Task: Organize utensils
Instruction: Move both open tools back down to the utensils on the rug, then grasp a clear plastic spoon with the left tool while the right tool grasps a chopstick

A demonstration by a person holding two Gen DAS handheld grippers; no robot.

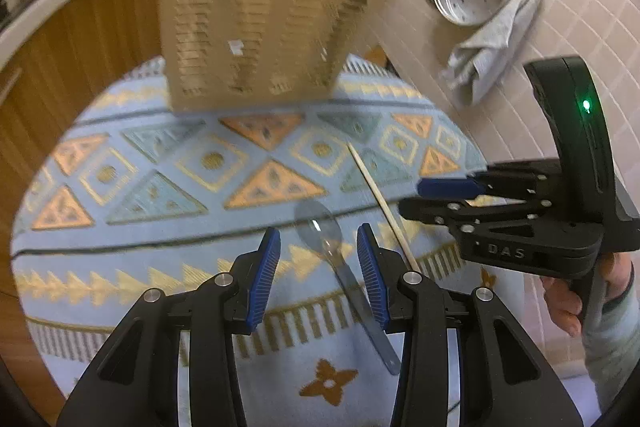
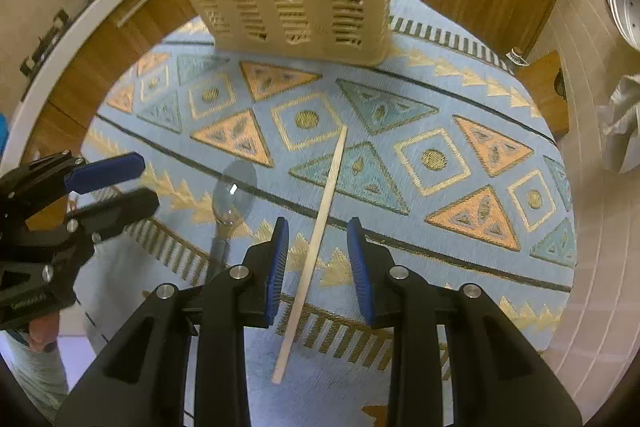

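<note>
My left hand-held gripper (image 1: 318, 241) hangs released over a clear plastic spoon (image 1: 320, 227) (see-through, faintly grey, bowl up) lying flat on the patterned blue rug (image 1: 160, 163). My right hand-held gripper (image 2: 318, 241) is also spread wide, straddling a pale wooden chopstick (image 2: 320, 227) that lies just beside the spoon. A beige slotted basket (image 1: 256, 39) stands at the rug's far edge.

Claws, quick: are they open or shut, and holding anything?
Left claw: open, holding nothing, over the spoon.
Right claw: open, holding nothing, over the chopstick.
</note>
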